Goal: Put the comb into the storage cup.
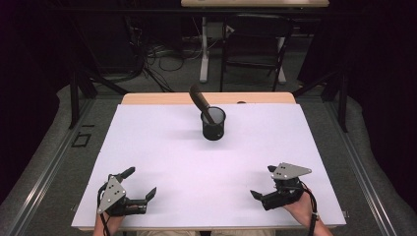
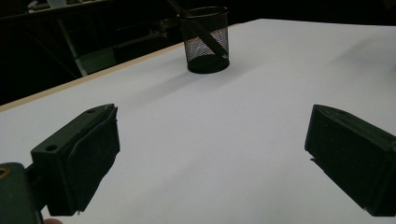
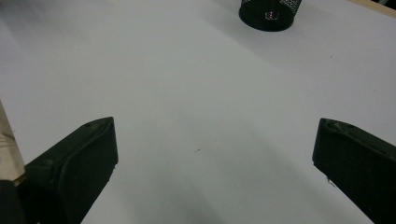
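White sheet (image 1: 162, 157) covers most of table (image 1: 147, 98); bare wood strip of table shows along far edge. Beyond table: grey floor (image 1: 172, 78), tangle of dark cables (image 1: 162, 59), white desk leg (image 1: 204, 49), dark folding chair (image 1: 255, 49) right of that leg. Second pale tabletop (image 1: 255, 2) farther back. Black square outline (image 1: 81, 141) on floor left of table.
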